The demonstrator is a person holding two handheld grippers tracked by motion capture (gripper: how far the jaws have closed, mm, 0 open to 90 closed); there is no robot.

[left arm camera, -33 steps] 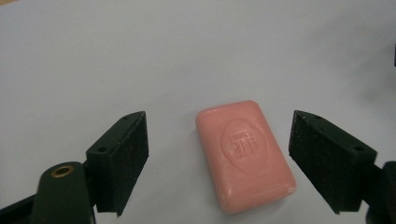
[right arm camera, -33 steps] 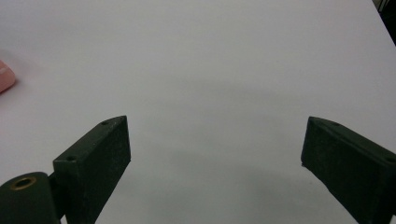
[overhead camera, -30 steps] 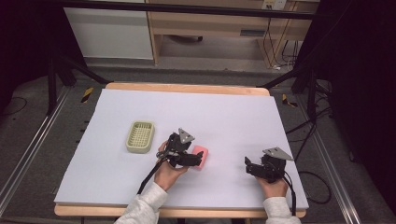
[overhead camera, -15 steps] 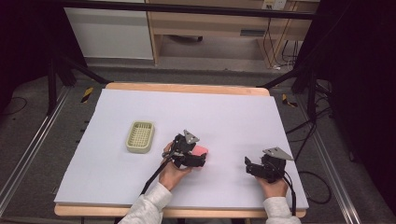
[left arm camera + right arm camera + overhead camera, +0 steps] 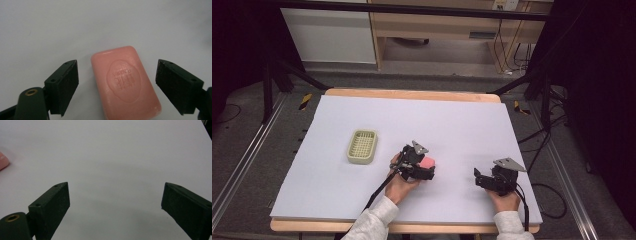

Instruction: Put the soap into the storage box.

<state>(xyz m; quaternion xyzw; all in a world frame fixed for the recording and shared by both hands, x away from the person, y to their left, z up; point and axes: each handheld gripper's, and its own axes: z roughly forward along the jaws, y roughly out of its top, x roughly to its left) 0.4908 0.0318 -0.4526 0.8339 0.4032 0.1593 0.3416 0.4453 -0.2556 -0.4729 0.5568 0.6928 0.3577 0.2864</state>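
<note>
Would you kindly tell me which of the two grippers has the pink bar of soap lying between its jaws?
The left gripper: the pink soap bar lies between its open jaws, untouched. The right gripper has only bare white table between its jaws.

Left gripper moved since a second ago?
Barely. The left gripper sits the same distance from the soap dish; jaws have just been opening around the pink soap, not gripping.

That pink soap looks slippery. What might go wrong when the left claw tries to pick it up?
The left gripper has just been opening and its jaws straddle the pink soap bar without touching it. The bar lies at a slant between them, so closing might catch its corners and twist or squirt it out. Its rounded edges may also slip. If it is bound for the small green dish, that target looks snug, so a tilted bar might land on the rim.
</note>
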